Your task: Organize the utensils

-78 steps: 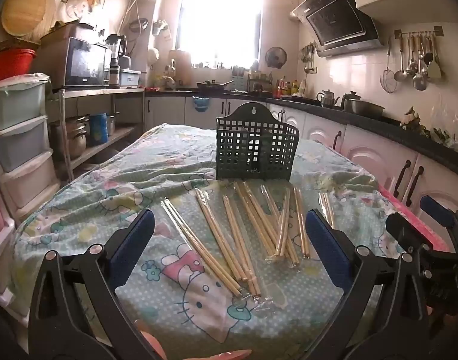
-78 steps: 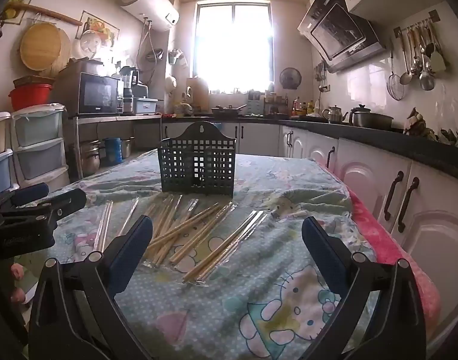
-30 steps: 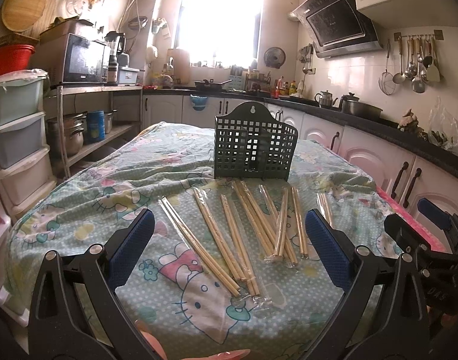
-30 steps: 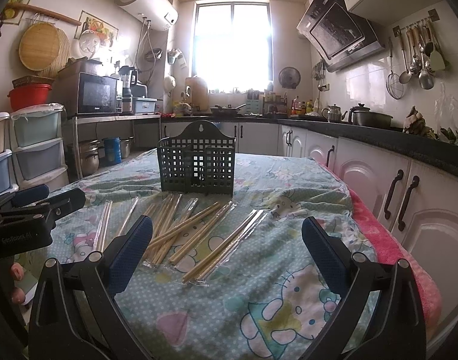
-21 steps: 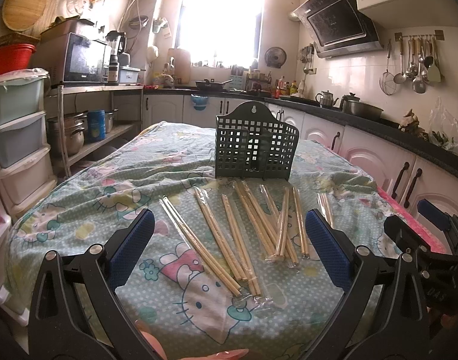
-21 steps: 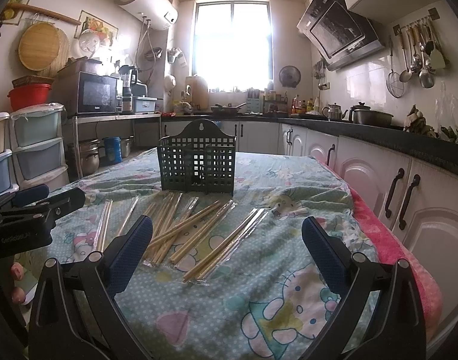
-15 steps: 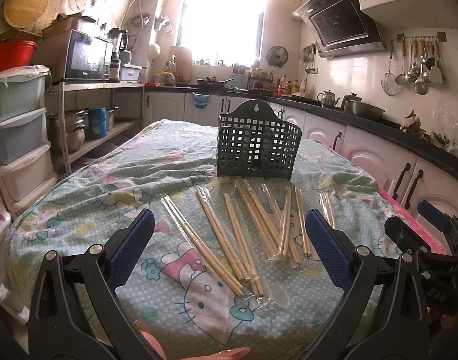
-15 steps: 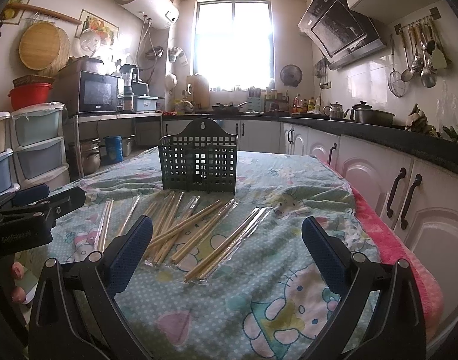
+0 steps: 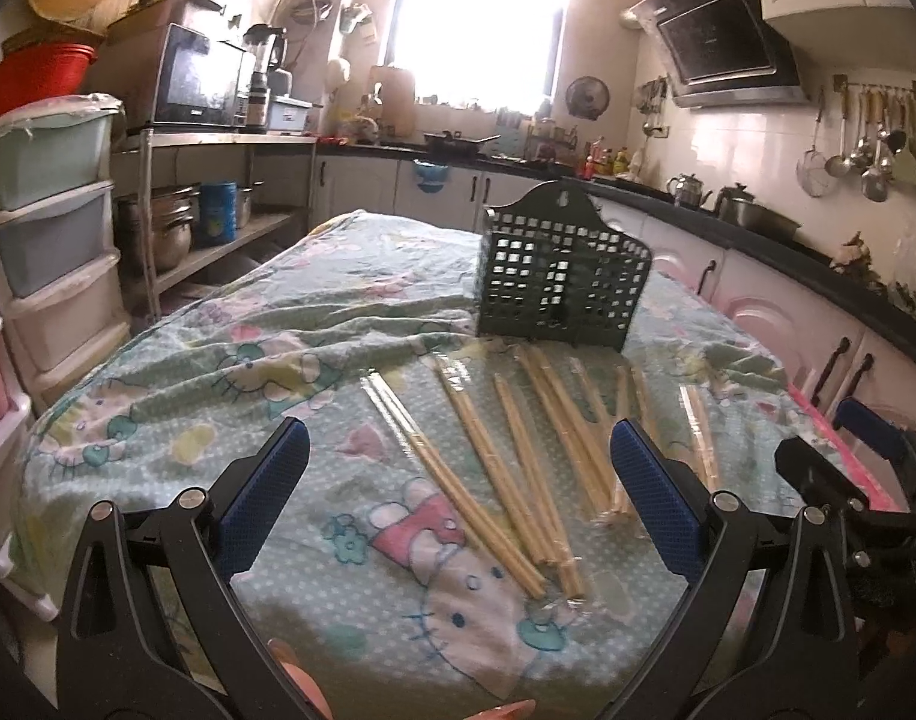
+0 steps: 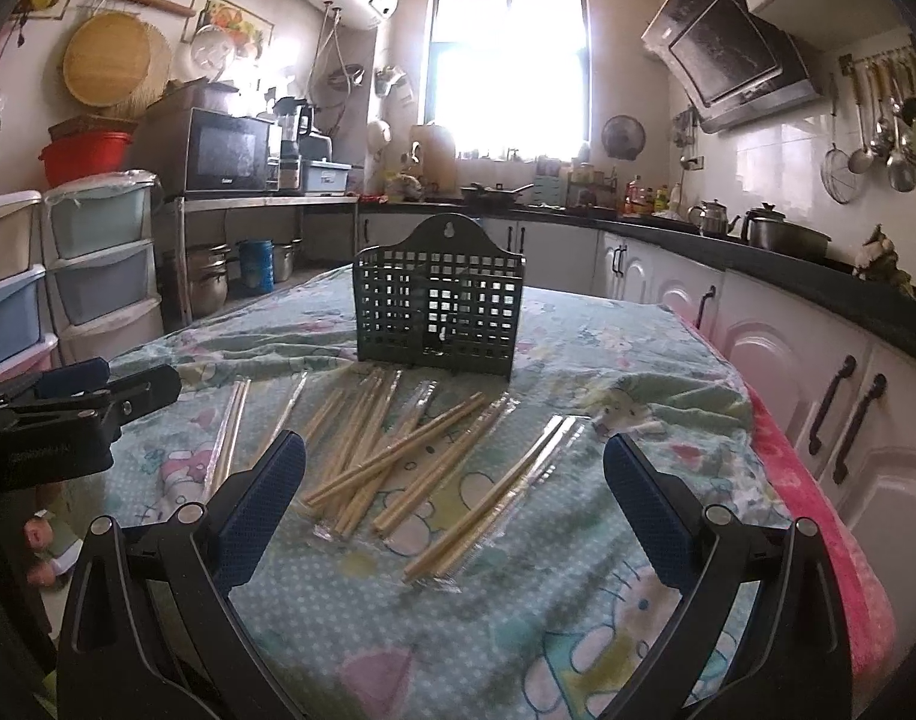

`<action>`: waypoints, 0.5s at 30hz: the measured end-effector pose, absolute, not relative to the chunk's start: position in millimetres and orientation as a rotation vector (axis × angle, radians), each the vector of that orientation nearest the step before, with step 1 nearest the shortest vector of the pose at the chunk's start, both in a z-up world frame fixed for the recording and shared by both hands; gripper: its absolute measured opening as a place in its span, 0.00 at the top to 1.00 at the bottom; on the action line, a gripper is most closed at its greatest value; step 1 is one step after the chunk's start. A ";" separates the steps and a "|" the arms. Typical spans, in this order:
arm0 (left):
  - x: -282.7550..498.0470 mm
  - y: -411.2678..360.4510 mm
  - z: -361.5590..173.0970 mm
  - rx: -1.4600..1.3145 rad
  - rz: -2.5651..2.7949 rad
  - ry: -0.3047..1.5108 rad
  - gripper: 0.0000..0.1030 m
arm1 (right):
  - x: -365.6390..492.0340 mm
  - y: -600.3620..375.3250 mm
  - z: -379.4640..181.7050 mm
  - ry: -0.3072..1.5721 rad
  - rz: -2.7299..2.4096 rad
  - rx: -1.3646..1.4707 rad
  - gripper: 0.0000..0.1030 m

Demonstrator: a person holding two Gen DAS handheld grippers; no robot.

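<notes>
Since nothing is picked up yet, we hold both the left tongs (image 9: 458,498) and right tongs (image 10: 455,495) wide, short of the wrapped chopsticks (image 10: 398,450) fanned before the upright basket (image 10: 437,306) on the surface (image 10: 608,348); we read no labels.

Backlit kitchen: the window (image 10: 508,66) glares white, washing out detail; fisheye bending curves edges, corners vignetted black.
</notes>
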State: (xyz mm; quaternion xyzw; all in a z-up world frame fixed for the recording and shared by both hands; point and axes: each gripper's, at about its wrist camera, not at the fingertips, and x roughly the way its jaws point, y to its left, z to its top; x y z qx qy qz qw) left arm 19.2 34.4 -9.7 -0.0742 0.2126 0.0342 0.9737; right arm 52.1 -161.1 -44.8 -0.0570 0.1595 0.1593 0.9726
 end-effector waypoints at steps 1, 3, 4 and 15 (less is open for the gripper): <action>22.3 36.7 -9.9 -0.148 0.076 0.440 0.11 | 54.1 -158.7 -44.2 0.327 0.327 -0.116 0.06; 26.5 41.1 -10.0 -0.153 0.087 0.453 0.11 | 58.6 -153.3 -42.9 0.336 0.340 -0.121 0.06; 29.8 45.0 -8.9 -0.159 0.099 0.458 0.11 | 61.6 -149.8 -41.8 0.342 0.350 -0.125 0.06; 68.6 74.5 -0.4 -0.205 0.124 0.521 0.11 | 115.8 -136.4 -25.4 0.436 0.389 -0.130 0.06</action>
